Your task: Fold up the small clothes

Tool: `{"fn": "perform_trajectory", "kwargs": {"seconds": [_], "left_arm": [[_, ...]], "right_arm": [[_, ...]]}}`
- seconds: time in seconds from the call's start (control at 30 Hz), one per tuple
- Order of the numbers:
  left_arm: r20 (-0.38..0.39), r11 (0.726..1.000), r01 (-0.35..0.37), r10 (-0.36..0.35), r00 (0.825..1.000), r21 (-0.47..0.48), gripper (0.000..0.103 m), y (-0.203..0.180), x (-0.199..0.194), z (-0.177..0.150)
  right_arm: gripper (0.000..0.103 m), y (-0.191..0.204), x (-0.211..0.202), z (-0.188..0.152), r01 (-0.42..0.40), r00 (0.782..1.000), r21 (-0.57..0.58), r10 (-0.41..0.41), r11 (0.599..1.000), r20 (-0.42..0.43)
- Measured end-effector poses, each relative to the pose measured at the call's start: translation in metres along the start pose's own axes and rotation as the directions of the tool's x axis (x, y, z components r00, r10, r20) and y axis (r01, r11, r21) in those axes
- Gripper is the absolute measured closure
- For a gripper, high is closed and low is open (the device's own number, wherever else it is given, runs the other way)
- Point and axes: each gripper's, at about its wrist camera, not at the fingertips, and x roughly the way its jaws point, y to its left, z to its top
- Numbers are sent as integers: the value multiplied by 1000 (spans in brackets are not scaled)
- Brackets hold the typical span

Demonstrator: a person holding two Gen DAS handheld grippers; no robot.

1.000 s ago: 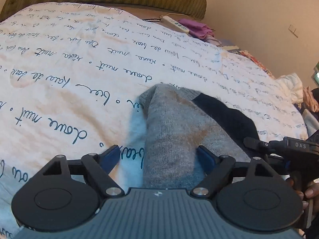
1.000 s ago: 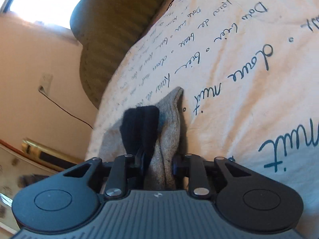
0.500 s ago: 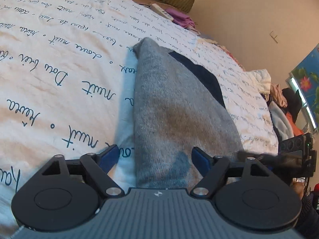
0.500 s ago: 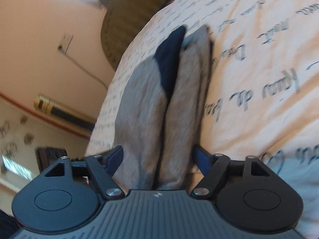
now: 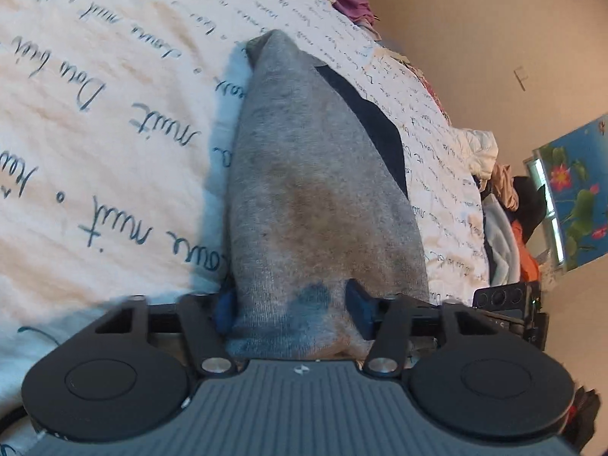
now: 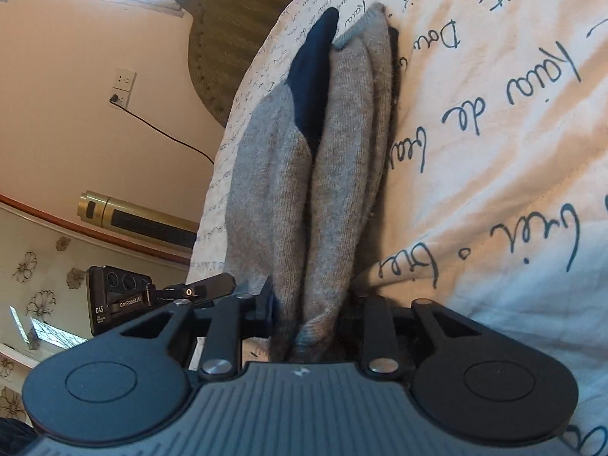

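A grey sock with a dark navy patch (image 5: 323, 190) lies stretched out on the white bed cover with blue handwriting. My left gripper (image 5: 292, 306) has closed its blue-padded fingers (image 5: 359, 306) on the near end of the sock. In the right wrist view the same grey sock (image 6: 334, 174), bunched in long folds with its navy part (image 6: 311, 76) at the far end, runs between the fingers of my right gripper (image 6: 315, 311), which pinches its near end. The other gripper's body shows at the left (image 6: 117, 298).
The bed cover (image 5: 95, 133) fills the surface. An olive pillow (image 6: 235, 19) lies at the head. A pile of clothes (image 5: 505, 209) sits at the bed's far edge. A wall socket with a black cable (image 6: 121, 93) and a gold cylinder (image 6: 136, 216) are beside the bed.
Both grippers were open around the sock's ends half a second ago and have closed on it. The sock now lies stretched out longer.
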Motion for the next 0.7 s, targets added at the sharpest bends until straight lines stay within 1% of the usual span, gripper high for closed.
{"fn": "perform_trajectory", "kwargs": {"seconds": [0.03,0.07,0.13,0.17,0.23,0.3,0.33,0.4,0.43,0.47,0.5,0.53,0.57,0.6,0.63,0.67,0.7], "left_arm": [[-2,1000,-18,18,1000,19,85,-5,2,1],[-3,999,-31,31,1000,35,88,-9,0,1],[21,996,-51,50,999,77,89,-21,-11,1],[42,994,-50,46,998,99,89,-26,-21,0],[68,991,-22,13,998,132,89,-35,-44,-2],[73,987,2,-14,997,162,89,-39,-63,-10],[68,986,3,-15,998,169,89,-38,-67,-16],[32,987,-21,16,999,161,87,-29,-58,-28],[10,986,-58,57,998,156,85,-22,-47,-35],[-12,984,-101,104,995,146,75,-12,-35,-41],[-22,984,-124,128,992,126,66,-3,-27,-45],[6,988,-110,110,994,108,64,1,-28,-49],[18,989,-109,108,994,99,63,1,-34,-50],[42,986,-130,126,991,107,63,-4,-44,-49],[95,976,-172,160,983,136,58,-11,-56,-48],[173,958,-221,190,966,181,53,-22,-69,-48],[253,934,-270,209,944,233,48,-34,-80,-47]], "right_arm": [[80,0,1,1,0,1000,4,0,1000,-2],[86,2,3,1,-4,1000,-5,4,1000,1],[86,12,0,1,-4,1000,-47,5,999,10],[86,21,-5,0,-2,1000,-80,3,997,17],[86,37,-16,-4,-20,999,-123,23,992,26],[87,49,-27,-11,-52,998,-150,55,987,16],[87,52,-31,-17,-60,998,-160,61,985,6],[86,46,-31,-30,-58,998,-145,56,988,-19],[85,37,-27,-36,-40,999,-121,37,992,-30],[84,26,-22,-43,-14,999,-94,10,995,-41],[83,15,-17,-48,14,999,-65,-17,998,-46],[84,5,-14,-53,16,999,-36,-18,999,-41],[83,0,-18,-55,-11,1000,-11,11,1000,-15],[78,1,-24,-56,-19,1000,5,19,1000,3],[74,5,-33,-54,-13,1000,-3,13,1000,22],[66,12,-45,-52,-1,999,-34,3,999,54],[55,20,-57,-47,16,995,-70,-9,997,97]]}}
